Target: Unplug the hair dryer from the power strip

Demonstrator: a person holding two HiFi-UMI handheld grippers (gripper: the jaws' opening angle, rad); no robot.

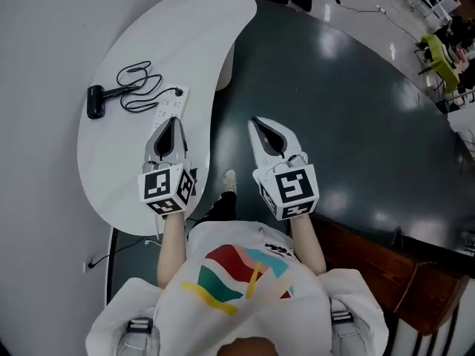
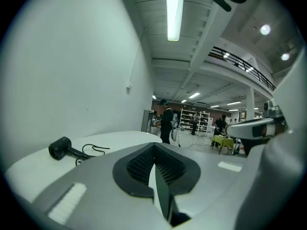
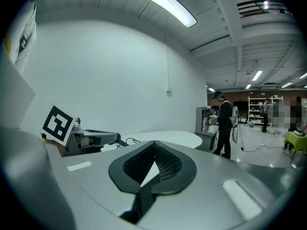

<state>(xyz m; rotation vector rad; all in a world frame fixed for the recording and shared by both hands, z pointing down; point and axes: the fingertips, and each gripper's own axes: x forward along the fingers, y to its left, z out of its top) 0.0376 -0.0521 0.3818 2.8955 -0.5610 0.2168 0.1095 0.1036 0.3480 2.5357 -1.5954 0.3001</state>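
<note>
A black hair dryer (image 1: 96,101) lies on the white curved table (image 1: 185,28), its black cord (image 1: 139,87) looped beside it and running to a plug (image 1: 178,92) in the white power strip (image 1: 171,106). My left gripper (image 1: 172,120) is shut and empty, its tips over the near end of the strip. My right gripper (image 1: 255,121) is shut and empty too, off the table's right edge above the dark floor. In the left gripper view the hair dryer (image 2: 60,149) and cord (image 2: 94,150) lie ahead to the left of the shut left gripper (image 2: 154,146). The strip is hidden there.
A white wall (image 1: 37,124) runs along the table's left side. Dark glossy floor (image 1: 334,110) spreads to the right. A person (image 3: 223,123) stands far off by a cabinet, with shelves behind. A wooden unit (image 1: 386,273) stands at the lower right.
</note>
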